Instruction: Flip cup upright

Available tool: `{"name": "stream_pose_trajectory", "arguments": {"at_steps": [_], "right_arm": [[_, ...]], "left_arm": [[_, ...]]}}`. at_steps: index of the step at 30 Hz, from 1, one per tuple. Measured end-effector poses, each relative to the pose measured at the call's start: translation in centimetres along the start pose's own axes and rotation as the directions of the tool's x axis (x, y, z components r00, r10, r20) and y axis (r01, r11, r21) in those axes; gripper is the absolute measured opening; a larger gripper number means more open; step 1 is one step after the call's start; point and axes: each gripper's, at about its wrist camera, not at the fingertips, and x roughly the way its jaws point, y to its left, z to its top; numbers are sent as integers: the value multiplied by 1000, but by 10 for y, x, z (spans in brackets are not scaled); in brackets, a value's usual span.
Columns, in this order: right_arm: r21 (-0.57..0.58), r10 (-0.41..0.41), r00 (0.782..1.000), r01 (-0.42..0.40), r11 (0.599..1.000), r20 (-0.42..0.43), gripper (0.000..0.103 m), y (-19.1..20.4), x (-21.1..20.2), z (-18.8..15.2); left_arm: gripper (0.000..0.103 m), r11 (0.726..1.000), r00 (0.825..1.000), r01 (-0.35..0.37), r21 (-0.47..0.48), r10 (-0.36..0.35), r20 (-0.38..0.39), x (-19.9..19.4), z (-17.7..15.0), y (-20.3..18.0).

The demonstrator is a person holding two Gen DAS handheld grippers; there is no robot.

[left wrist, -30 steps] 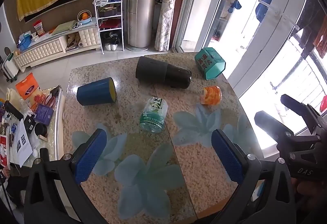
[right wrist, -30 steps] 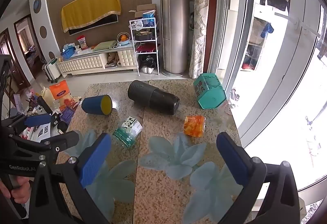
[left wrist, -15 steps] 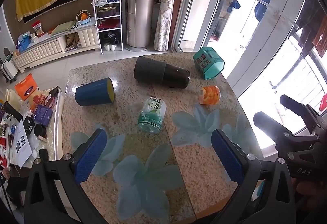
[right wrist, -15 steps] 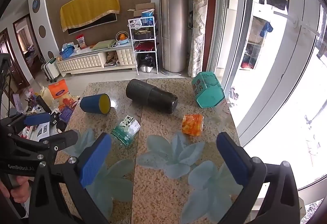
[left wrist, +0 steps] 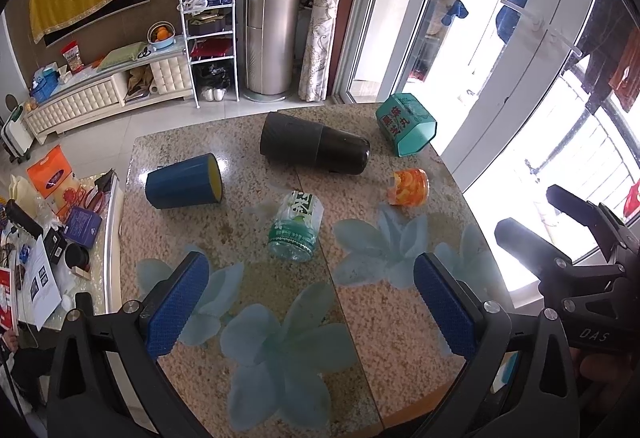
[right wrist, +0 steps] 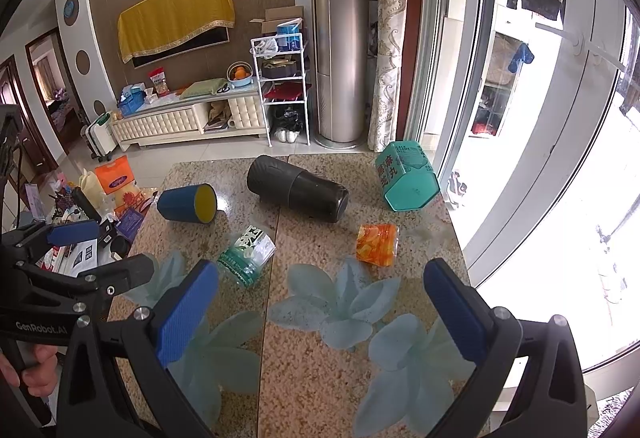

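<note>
Several cups lie on their sides on a granite table. A blue cup with a yellow inside is at the far left. A large black tumbler lies at the back middle. A clear green-labelled cup is in the centre, a small orange cup to its right. My left gripper is open and empty, above the near table. My right gripper is open and empty, also near the front.
A teal hexagonal box lies at the table's back right corner. A cluttered side table stands left of the table. Glass doors run along the right. The right gripper shows in the left wrist view.
Both grippers have drifted slightly, so the objects sit a little higher in the views. Nothing on the table has moved.
</note>
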Motion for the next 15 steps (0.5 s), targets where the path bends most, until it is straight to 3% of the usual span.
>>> {"name": "stream_pose_trajectory", "arguments": {"at_steps": [15], "right_arm": [[-2,-1,1000,1,1000,1,103,1,0,0]], "left_arm": [[103,1000,1000,5,0,-5,2,-2,-1,-1]]}}
